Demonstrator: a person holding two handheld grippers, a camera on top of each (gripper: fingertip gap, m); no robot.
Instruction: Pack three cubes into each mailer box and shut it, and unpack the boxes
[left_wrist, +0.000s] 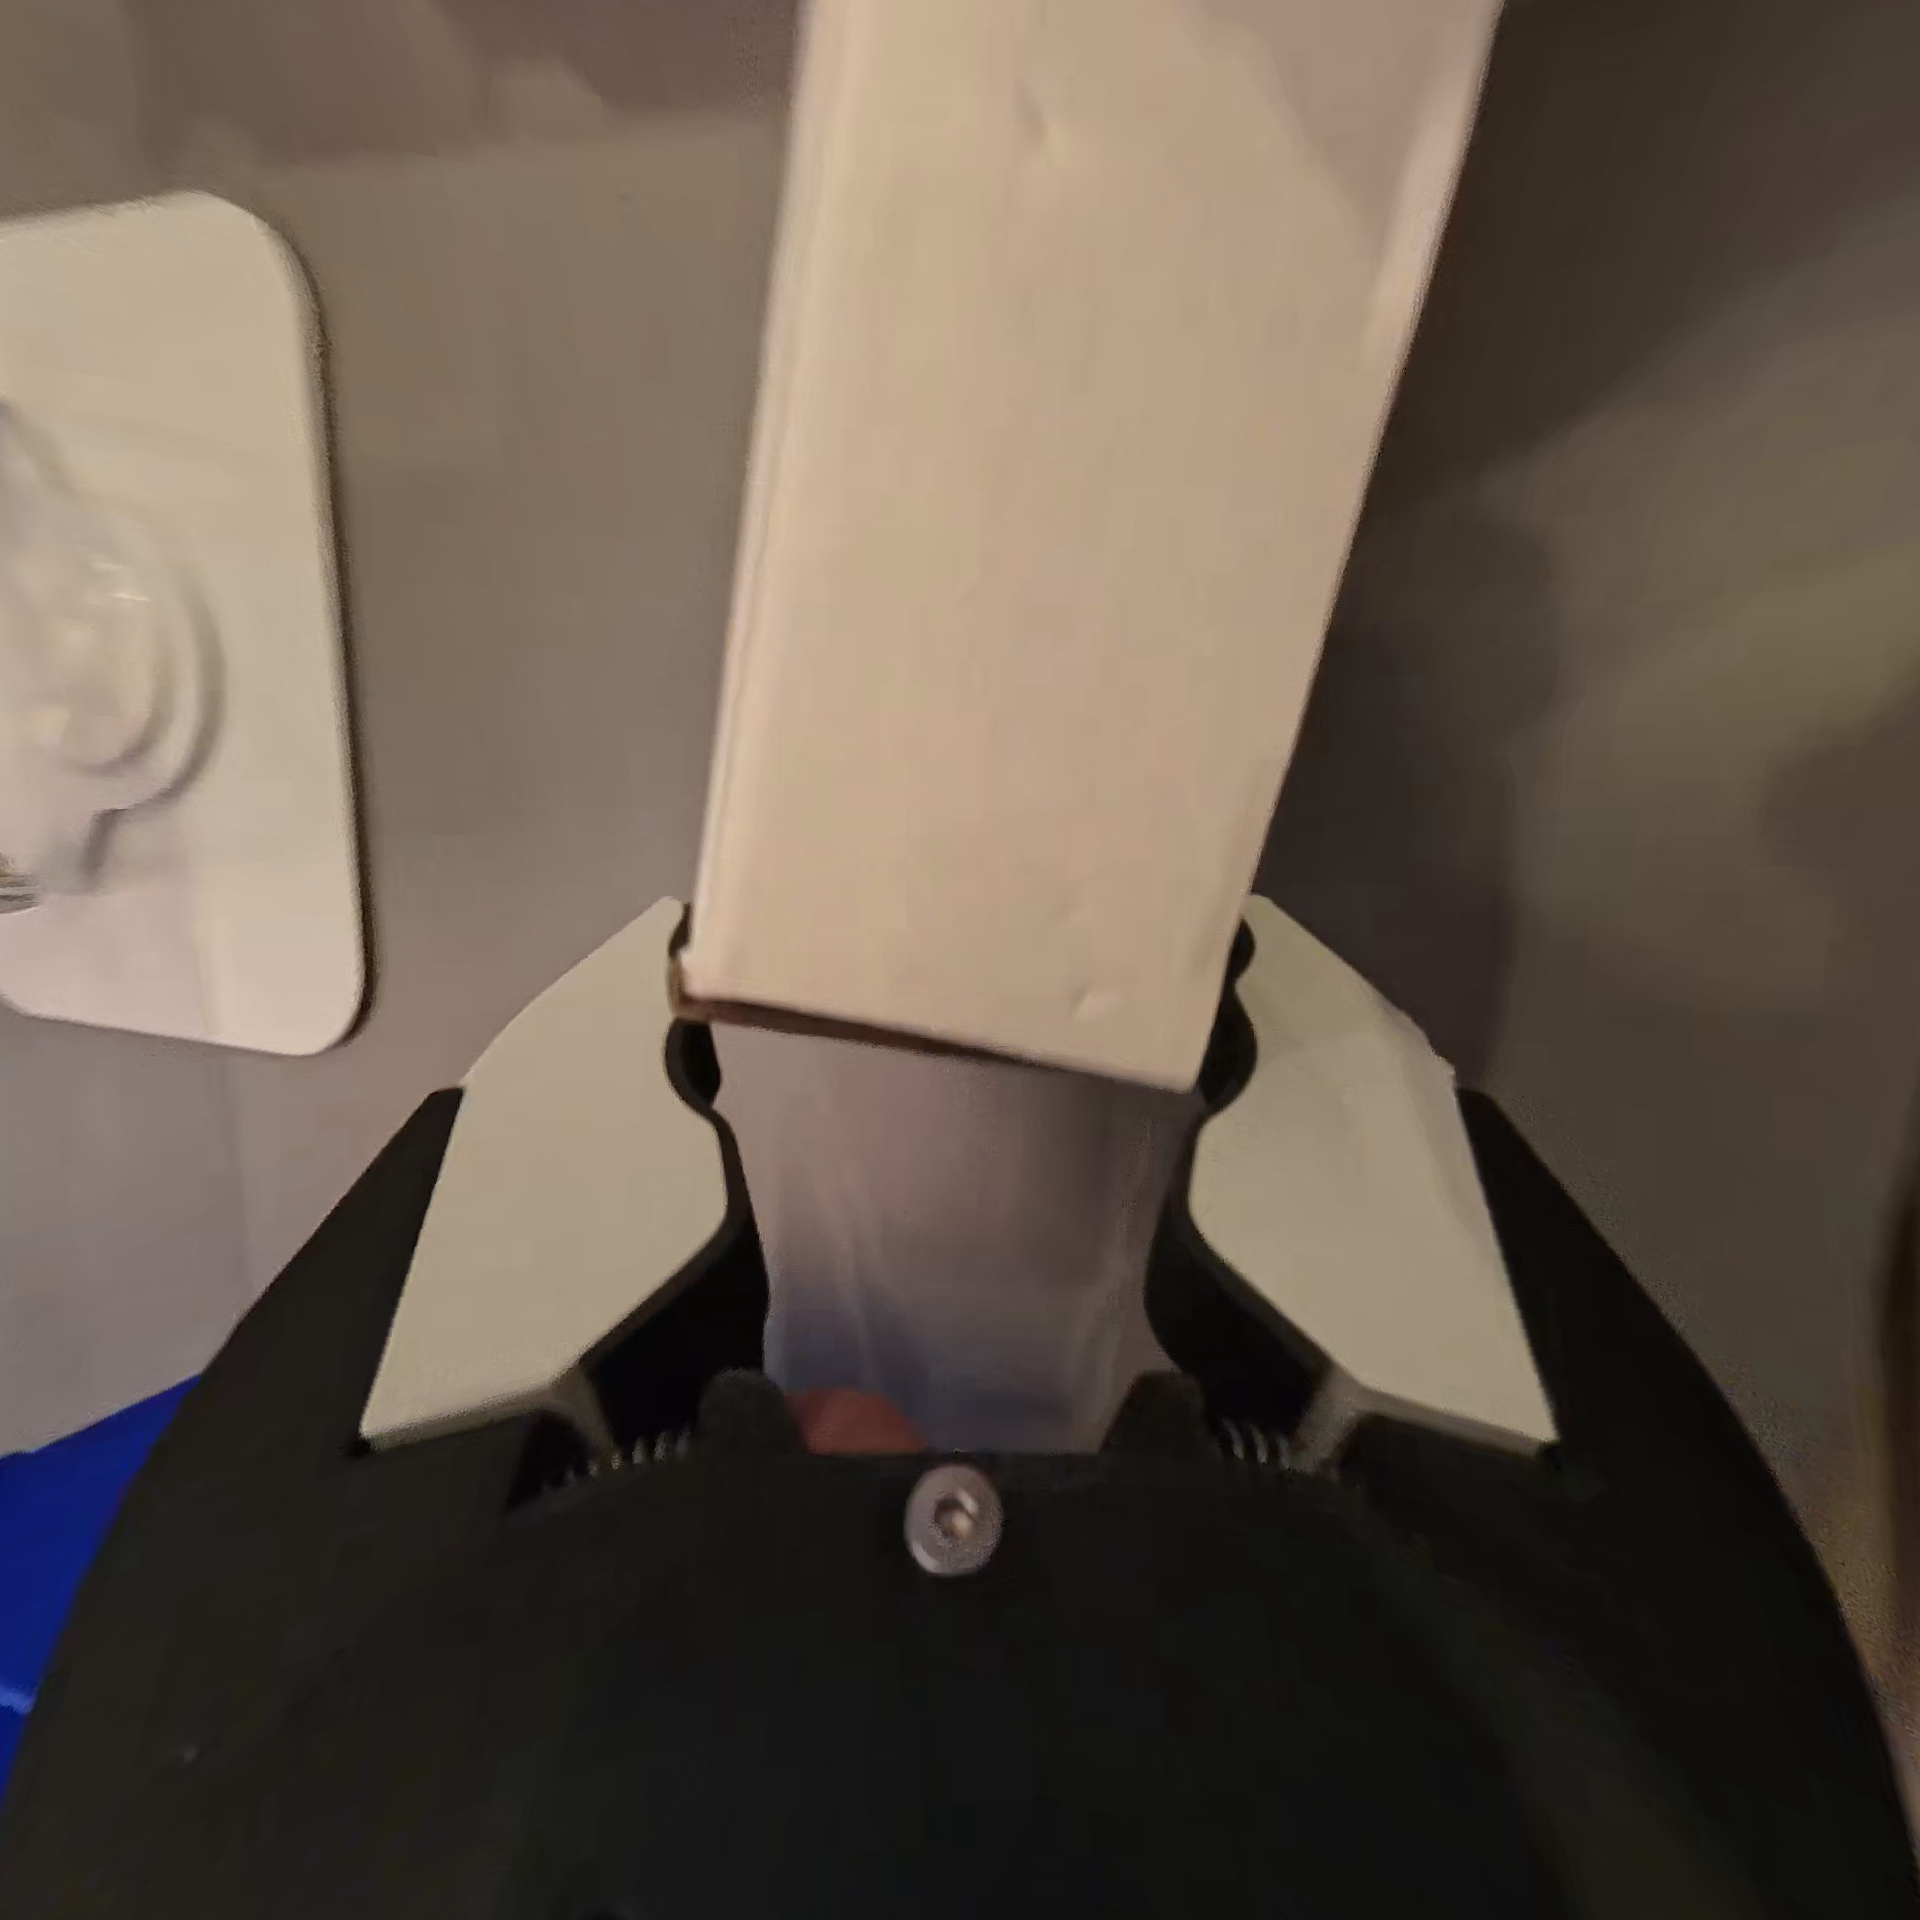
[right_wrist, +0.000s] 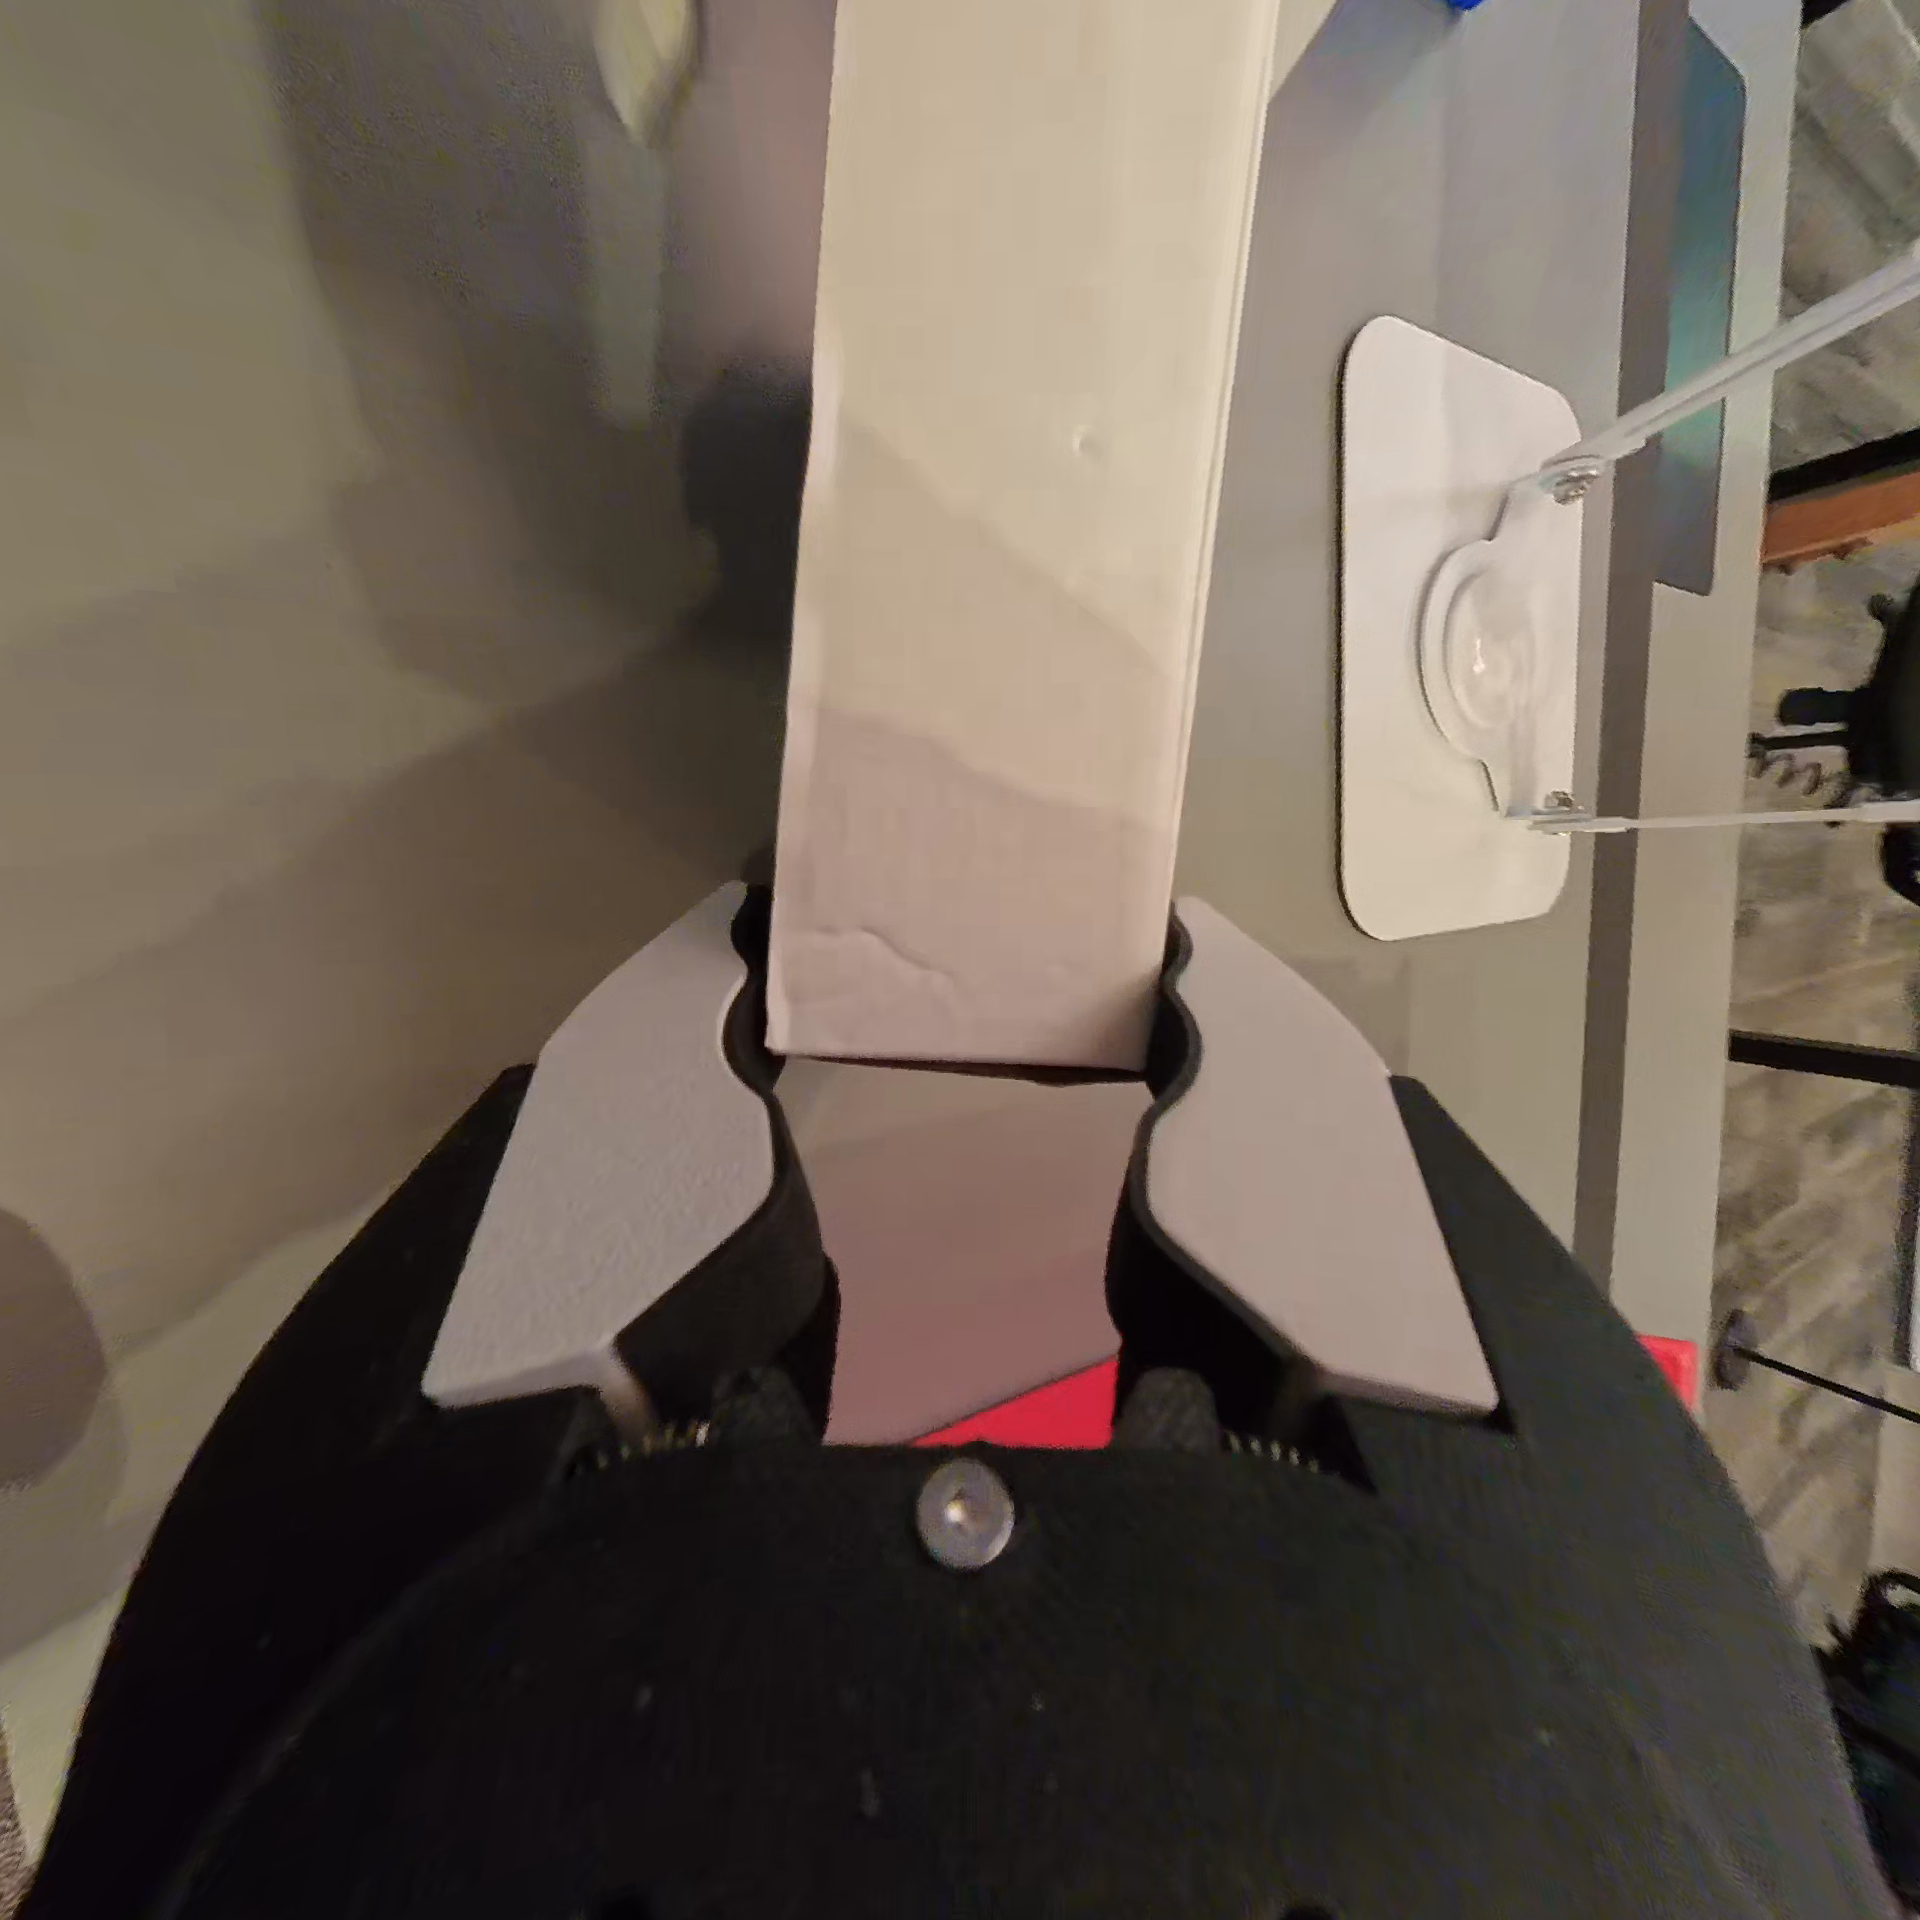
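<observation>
Between our left gripper's (left_wrist: 961, 977) two white fingers (left_wrist: 566, 1164) sat the near end of a white mailer box (left_wrist: 1081, 499), and what a plain thing it was: smooth pale cardboard with a small dent near its lower right corner and a brown raw edge showing along the bottom. It ran long and narrow straight away from us, leaning a touch to the right and running out past the top of the picture. Our jaws were clamped on it, one finger pressed to each side of that end. Over in the right wrist view it was the same story: our right gripper (right_wrist: 961, 971) was closed on a white box end (right_wrist: 1023, 499) too, wrinkled near the bottom edge, with a little dimple higher up. We could not tell whether both views showed one box or two. Under everything lay the grey table (left_wrist: 540, 520). To our left, well clear of the box, a white pad (left_wrist: 208, 623) with a clear plastic mount lay on it; a like pad (right_wrist: 1455, 644) lay to the right in the other view, close beside the box but apart from it, near the table's edge (right_wrist: 1621, 727). Something red (right_wrist: 1029, 1413) peeked out low between our right fingers. Leftward there the table lay open.
</observation>
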